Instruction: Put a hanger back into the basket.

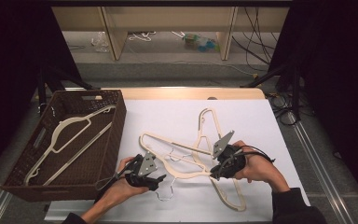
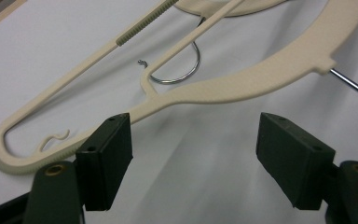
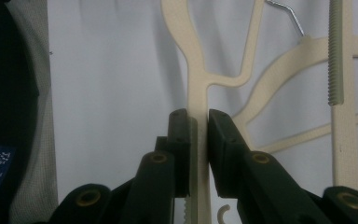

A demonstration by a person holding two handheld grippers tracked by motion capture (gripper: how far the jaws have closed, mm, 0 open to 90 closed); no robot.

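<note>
High view: I hold 1 of 2 crossed cream hangers near the front edge of the desk.
My right gripper is clamped on the hanger, pads tight on its thin bar. My left gripper stands wide, nothing between its pads, just short of the second hanger. A basket at the left edge holds another hanger.

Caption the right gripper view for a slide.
Right claw shut on a cream plastic hanger over the white table.

3 hangers, 1 basket
</note>
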